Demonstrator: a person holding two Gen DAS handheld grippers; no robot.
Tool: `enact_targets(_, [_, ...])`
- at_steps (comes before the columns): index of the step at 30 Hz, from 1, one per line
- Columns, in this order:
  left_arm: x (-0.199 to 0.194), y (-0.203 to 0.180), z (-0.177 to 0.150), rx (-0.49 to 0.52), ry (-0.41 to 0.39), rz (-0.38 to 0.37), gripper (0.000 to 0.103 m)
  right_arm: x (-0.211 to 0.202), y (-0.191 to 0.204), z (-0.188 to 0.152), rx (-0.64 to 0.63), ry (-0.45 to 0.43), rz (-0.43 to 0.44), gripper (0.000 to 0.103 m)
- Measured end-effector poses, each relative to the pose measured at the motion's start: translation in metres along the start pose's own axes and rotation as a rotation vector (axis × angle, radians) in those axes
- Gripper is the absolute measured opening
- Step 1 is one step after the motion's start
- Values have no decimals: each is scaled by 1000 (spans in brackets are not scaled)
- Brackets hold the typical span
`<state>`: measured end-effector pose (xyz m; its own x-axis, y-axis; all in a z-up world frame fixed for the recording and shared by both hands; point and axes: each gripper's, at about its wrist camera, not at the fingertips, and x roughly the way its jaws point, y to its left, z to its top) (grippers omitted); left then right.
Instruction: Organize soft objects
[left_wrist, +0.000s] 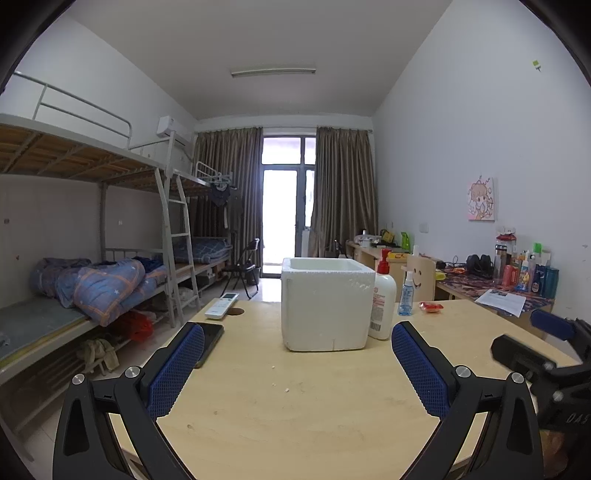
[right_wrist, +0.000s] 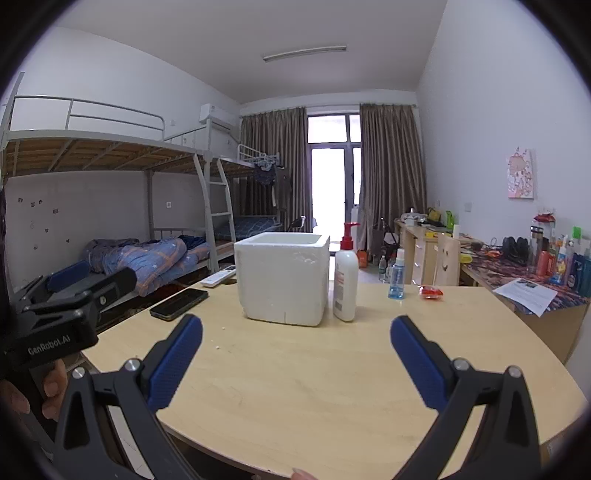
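Foam dominates the left wrist view: a white polystyrene box (left_wrist: 327, 304), open at the top, stands on the pale wooden counter (left_wrist: 295, 406) dead ahead of the left gripper (left_wrist: 297, 365), whose jaws are spread wide and empty. A black phone (left_wrist: 211, 339) lies just beside the left jaw. No clearly soft item shows, unless the small red packet (left_wrist: 430, 307) to the right counts.

From the right wrist view, the right gripper (right_wrist: 295, 363) also has its jaws wide and empty, the box (right_wrist: 282, 277) sits ahead and slightly left, and the packet (right_wrist: 431, 292) is ahead-right, likely nearer this hand.
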<state>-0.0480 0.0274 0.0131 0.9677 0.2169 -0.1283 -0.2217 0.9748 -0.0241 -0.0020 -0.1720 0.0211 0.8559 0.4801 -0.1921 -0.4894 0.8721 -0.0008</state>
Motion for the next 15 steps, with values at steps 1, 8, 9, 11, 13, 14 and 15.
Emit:
enact_targets(1, [1, 0, -2, 3, 0, 4, 102, -1, -1, -1, 5, -6, -4, 103])
enact_targets(8, [10, 0, -15, 3, 23, 10, 102, 2, -2, -9, 9, -27, -39, 103])
enact_targets(9, [11, 1, -18, 0, 24, 12, 102, 2, -1, -11, 5, -30, -42, 103])
enact_targets(11, [14, 2, -23, -1, 29, 15, 102, 3, 1, -15, -5, -44, -59, 103])
enact_targets(13, [14, 3, -28, -6, 32, 14, 102, 3, 0, -18, -8, -54, -66, 103])
enact_targets(14, [15, 4, -30, -12, 33, 13, 102, 3, 0, -21, -8, -61, -68, 103])
enact_targets(15, [16, 4, -32, -15, 34, 13, 102, 3, 0, -22, -6, -64, -68, 103])
